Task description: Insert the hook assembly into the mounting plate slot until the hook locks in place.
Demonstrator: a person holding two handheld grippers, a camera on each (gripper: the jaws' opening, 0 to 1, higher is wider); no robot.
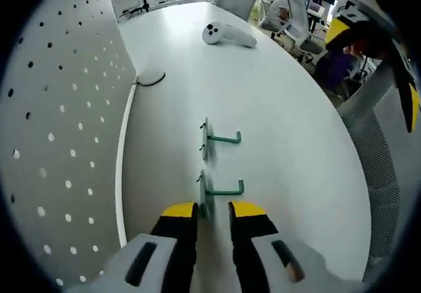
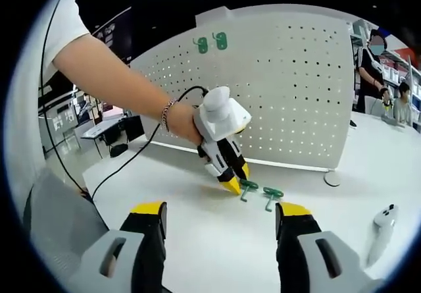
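Left gripper view looks along a white table [image 1: 289, 128] with a white pegboard [image 1: 59, 141] standing on the left. Two green hooks lie on the table, one beyond the other, straight ahead of the left gripper [image 1: 213, 215]. The nearer hook [image 1: 220, 191] sits just past the yellow jaw tips, its flat back plate on edge and in line with the gap between the jaws, its arm pointing right. The jaws stand a little apart and grip nothing yet. The farther hook [image 1: 220, 138] lies the same way, a short way beyond.

Right gripper view shows the right gripper [image 2: 222, 215] hovering wide open and holding nothing, well back from the hooks. Ahead of it, a person's hand [image 2: 184, 123] brings the left gripper down beside the nearer hook. Two more green hooks [image 2: 210, 43] already hang high on the pegboard. A white controller [image 2: 381, 230] lies at the right.

The left gripper is clearly the nearer one, so the pickup likely falls to it, closing on the back plate.
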